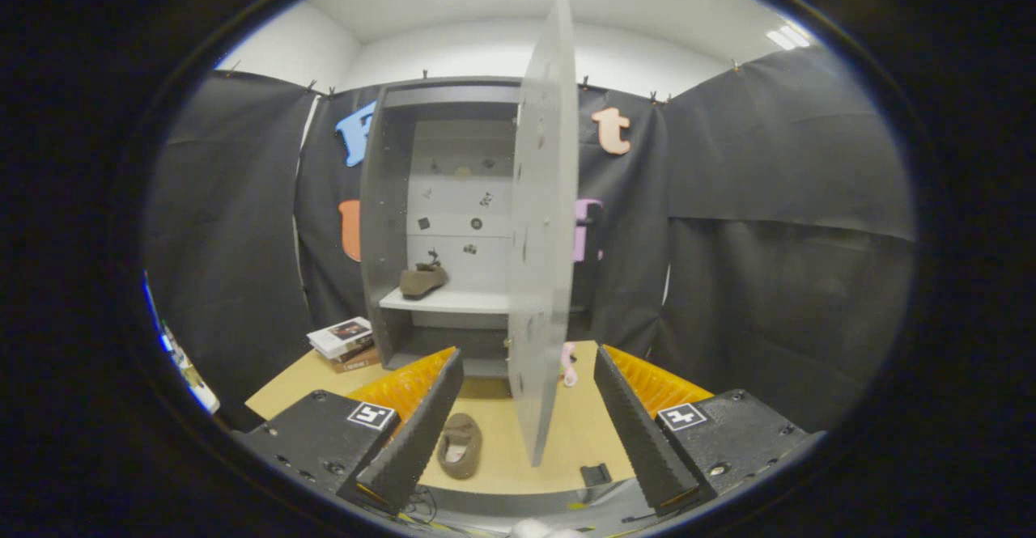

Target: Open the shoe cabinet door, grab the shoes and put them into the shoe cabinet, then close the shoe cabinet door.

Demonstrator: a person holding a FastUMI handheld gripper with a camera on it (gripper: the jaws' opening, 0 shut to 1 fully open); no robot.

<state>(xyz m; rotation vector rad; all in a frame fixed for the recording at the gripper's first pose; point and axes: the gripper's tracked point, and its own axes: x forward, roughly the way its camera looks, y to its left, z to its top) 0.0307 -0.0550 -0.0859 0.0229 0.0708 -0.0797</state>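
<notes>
1. The gripper (526, 425) is sitting with its fingers spread wide apart and is gripping nothing; the lower edge of the open door is hanging in the gap between them.
2. The shoe cabinet (388, 222) is standing upright on the wooden table (583, 441), beyond the fingers and against the black cloth wall.
3. The shoe cabinet door (542, 230) is standing open, swung out toward the camera and showing nearly edge-on.
4. One brown shoe (422, 279) is resting on the cabinet's shelf (453, 302), near its left side.
5. A second brown shoe (460, 446) is lying on the table between the fingers, just beside the left finger and left of the door's lower edge.
6. A stack of books (344, 342) is lying on the table just left of the cabinet's base.
7. A small pink item (569, 364) is showing just right of the door, near the cabinet's foot; what it is cannot be told.
8. A small dark object (596, 474) is sitting near the table's front edge, close to the right finger.
</notes>
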